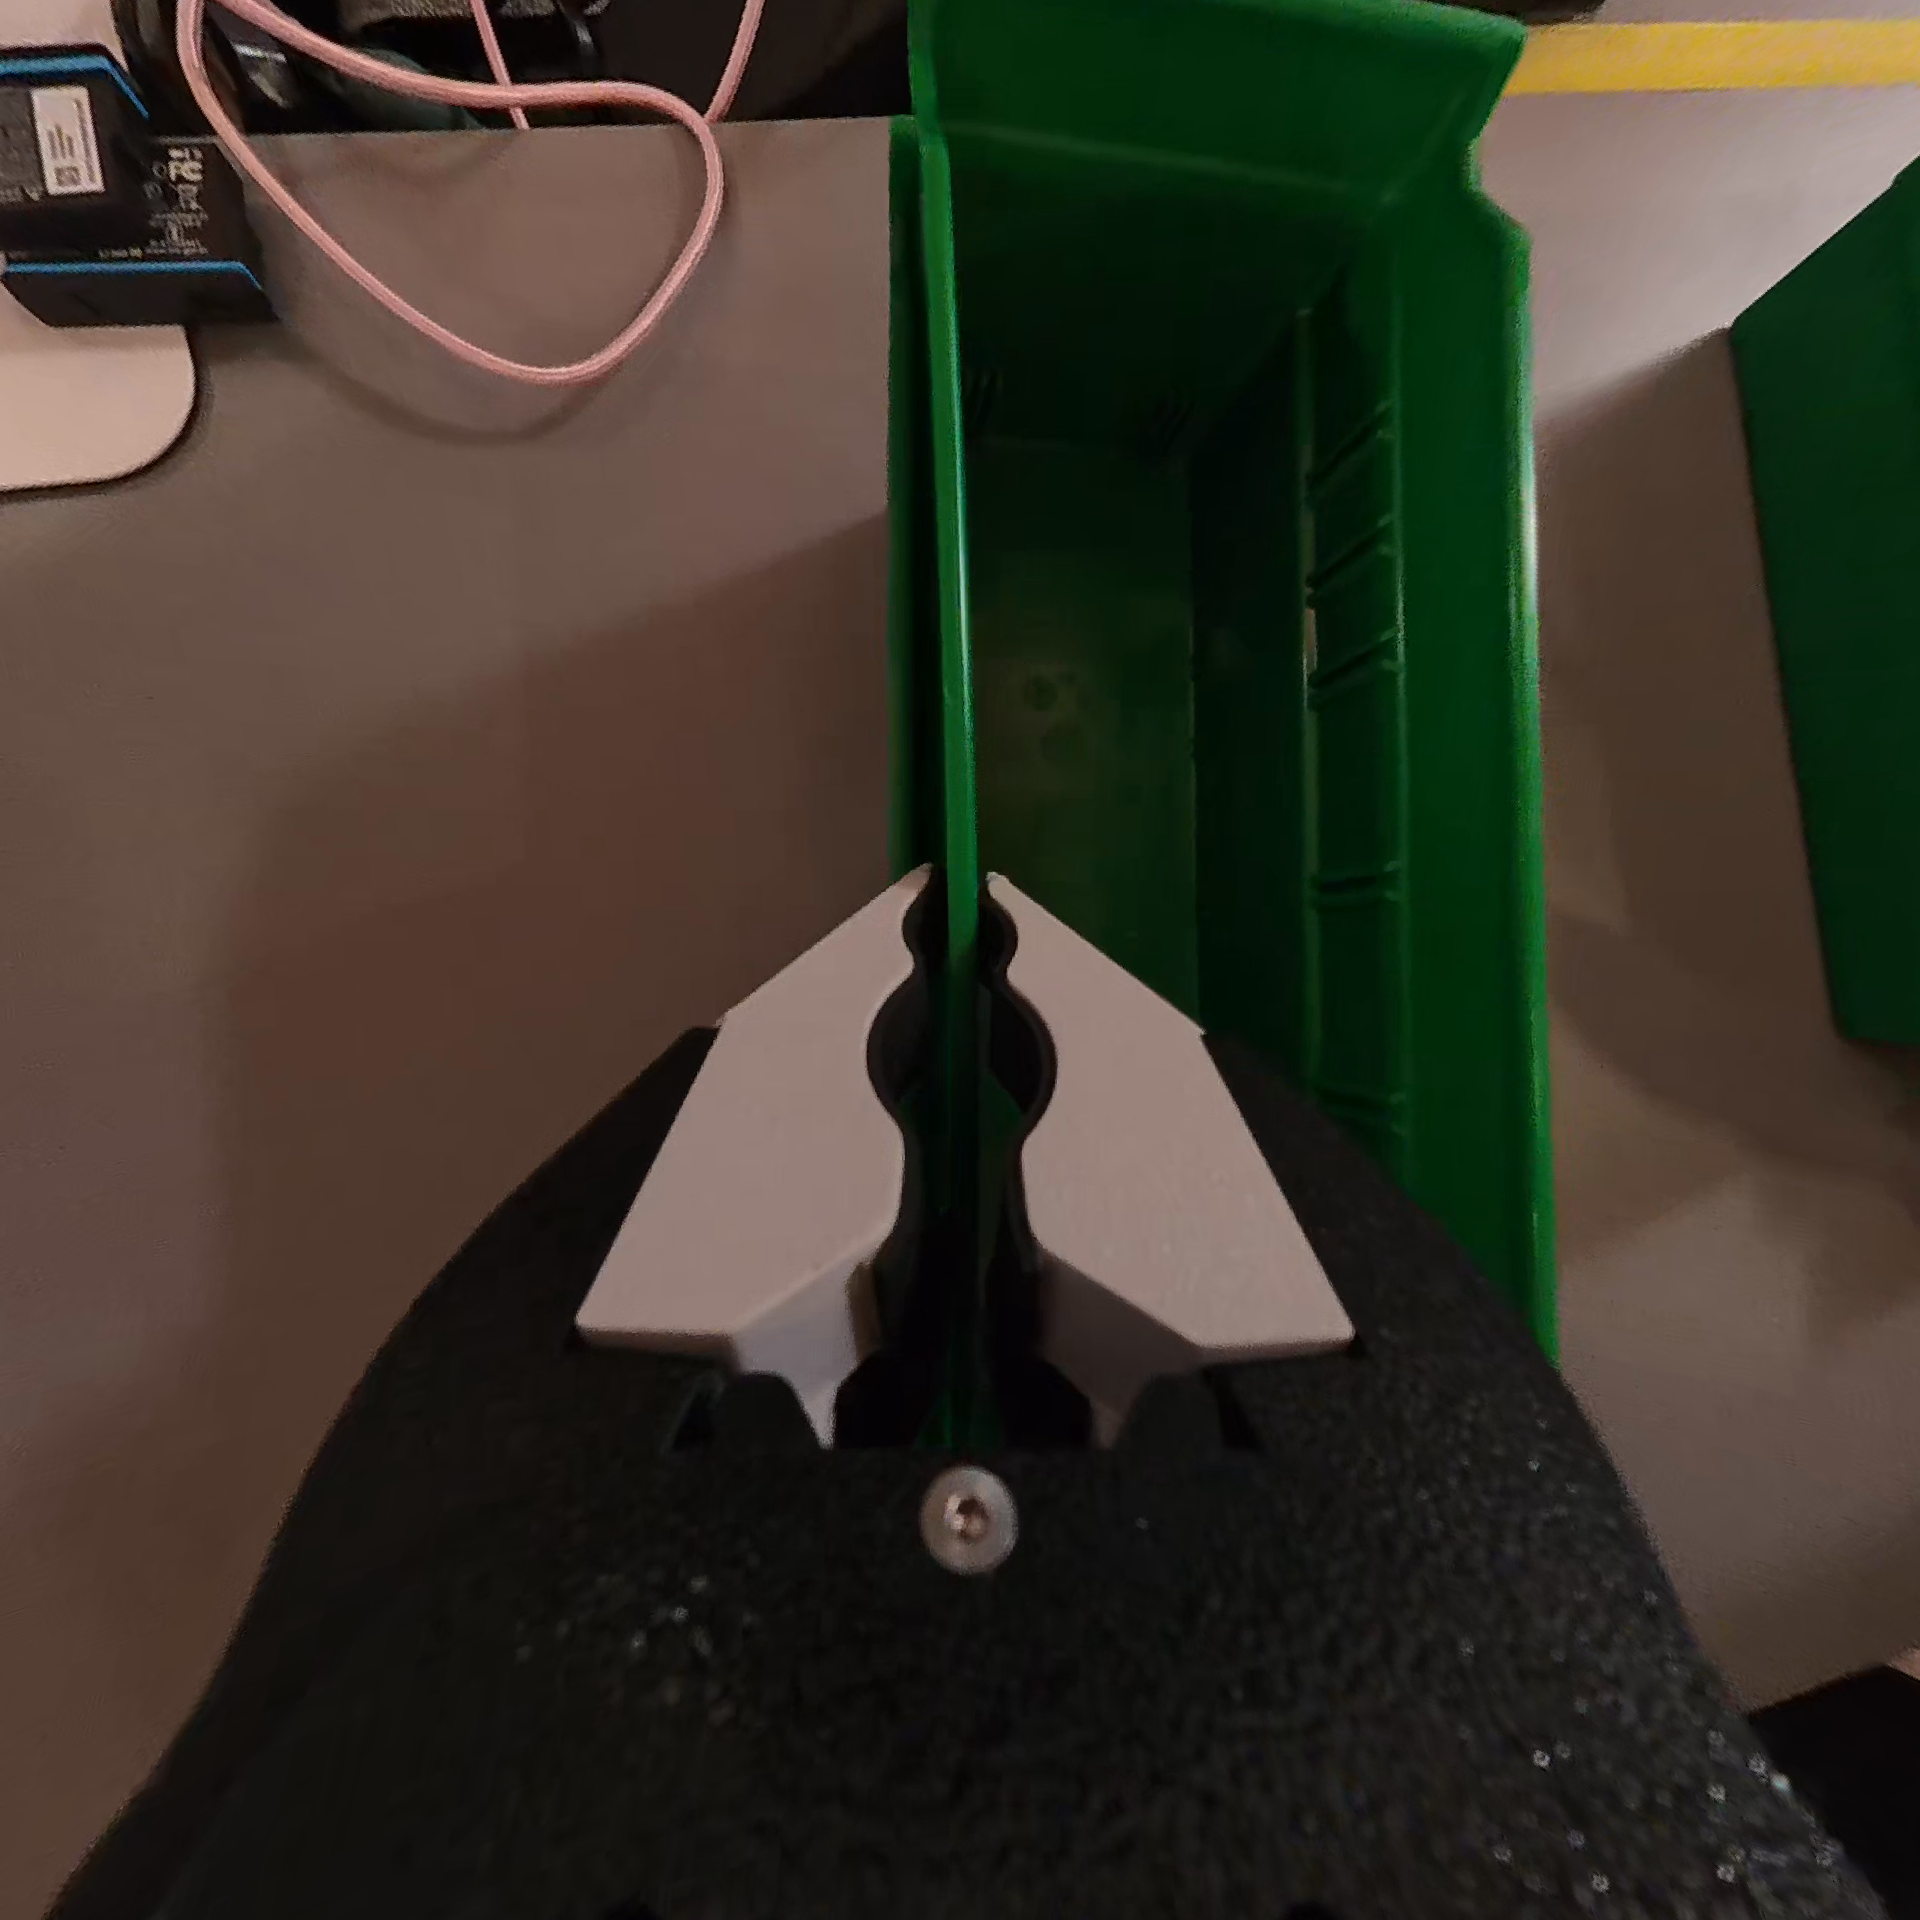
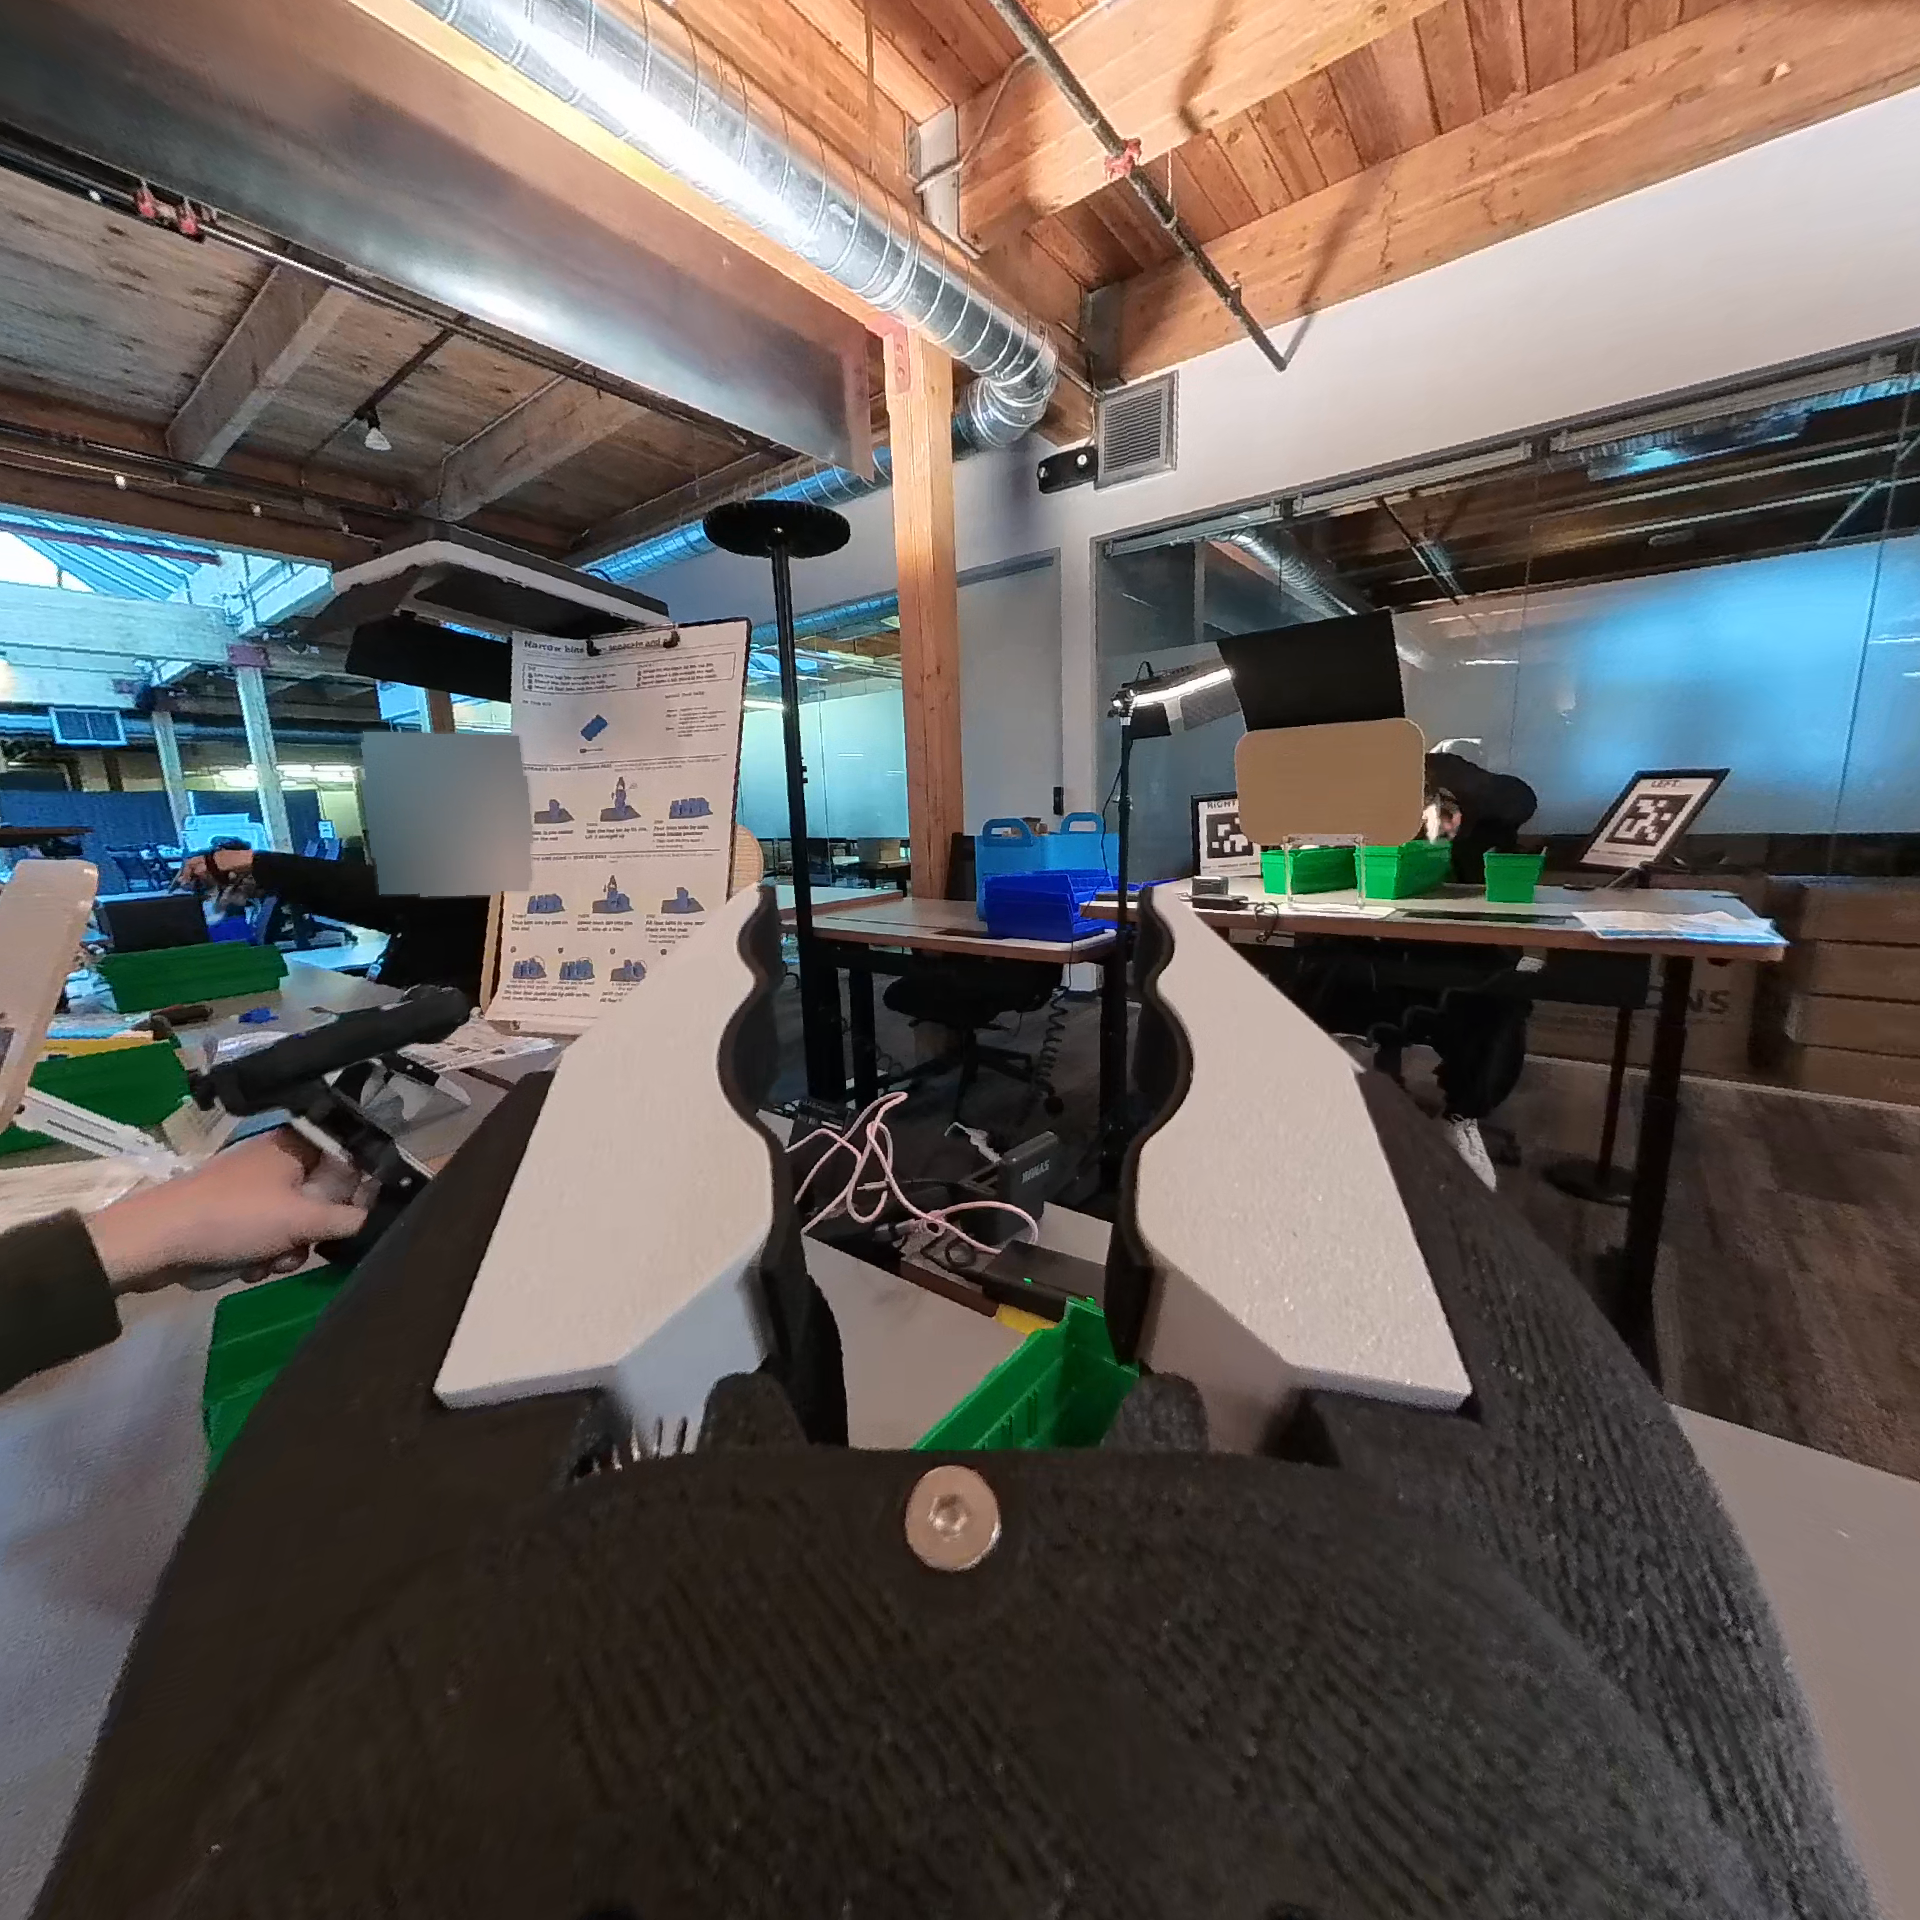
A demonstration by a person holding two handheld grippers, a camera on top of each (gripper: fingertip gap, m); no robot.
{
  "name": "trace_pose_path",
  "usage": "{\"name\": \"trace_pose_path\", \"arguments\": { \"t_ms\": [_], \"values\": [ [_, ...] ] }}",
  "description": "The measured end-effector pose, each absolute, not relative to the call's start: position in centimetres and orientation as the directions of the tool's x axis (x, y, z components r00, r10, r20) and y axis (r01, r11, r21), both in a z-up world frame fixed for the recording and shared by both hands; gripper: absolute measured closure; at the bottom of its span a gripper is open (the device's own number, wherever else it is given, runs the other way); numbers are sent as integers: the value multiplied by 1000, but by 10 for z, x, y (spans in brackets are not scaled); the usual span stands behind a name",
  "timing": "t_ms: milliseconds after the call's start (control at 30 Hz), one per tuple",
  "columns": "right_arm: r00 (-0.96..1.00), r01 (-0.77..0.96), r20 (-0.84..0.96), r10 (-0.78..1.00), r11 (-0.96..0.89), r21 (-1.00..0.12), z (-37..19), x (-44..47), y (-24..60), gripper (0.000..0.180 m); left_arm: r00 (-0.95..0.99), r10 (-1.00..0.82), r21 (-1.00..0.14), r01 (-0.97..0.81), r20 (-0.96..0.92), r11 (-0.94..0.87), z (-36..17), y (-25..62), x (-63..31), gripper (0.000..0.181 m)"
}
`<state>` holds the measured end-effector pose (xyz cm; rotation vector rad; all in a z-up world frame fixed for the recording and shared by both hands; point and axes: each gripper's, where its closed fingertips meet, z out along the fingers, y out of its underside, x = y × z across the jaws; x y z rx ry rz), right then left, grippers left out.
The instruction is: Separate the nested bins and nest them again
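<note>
In the left wrist view, my left gripper (image 1: 958,883) is shut on the left wall of a narrow green bin (image 1: 1247,623). The bin stretches away from me over the grey table (image 1: 416,727), and its inside is empty. A second green bin (image 1: 1839,623) shows at the right edge, apart from the first. In the right wrist view, my right gripper (image 2: 956,914) is open and empty, raised and looking out across the room. A green bin corner (image 2: 1039,1382) shows low between its fingers. At the left, a hand holds the left gripper (image 2: 343,1049) above a green bin (image 2: 260,1340).
A pink cable (image 1: 623,260) and black boxes with blue trim (image 1: 114,197) lie at the table's far left. An instruction board (image 2: 623,831) stands behind the table. Other tables carry blue bins (image 2: 1039,894) and green bins (image 2: 1392,868). A person bends over at the far right.
</note>
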<state>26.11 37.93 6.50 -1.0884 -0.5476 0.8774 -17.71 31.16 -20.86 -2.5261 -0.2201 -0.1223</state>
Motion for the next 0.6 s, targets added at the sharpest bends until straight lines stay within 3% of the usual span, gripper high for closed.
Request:
{"name": "trace_pose_path", "arguments": {
  "t_ms": [133,200,267,367,433,500,600],
  "values": [
    [563,-338,-30,826,197,-920,66,262,379,112,985,140,-553,174,105,-815,-208,312,-177,177],
    [566,-338,-27,824,203,-919,67,264,378,112,972,169,-552,233,166,-801,-203,311,-170,156],
    [569,-341,-26,822,207,-917,68,266,377,112,957,203,-638,291,209,-713,-181,315,-172,80],
    [572,-360,-36,819,212,-909,71,274,378,112,968,226,-816,217,108,-537,-130,316,-181,66],
    [574,-377,-54,817,205,-903,72,279,381,112,985,142,-892,151,99,-426,-93,327,-153,66],
    [571,-392,-71,818,195,-899,72,283,383,112,994,-14,-913,92,106,-397,-73,345,-101,64],
    [571,-398,-81,817,190,-898,72,285,385,112,966,-217,-849,3,139,-529,-85,377,-16,46]
  ]
}}
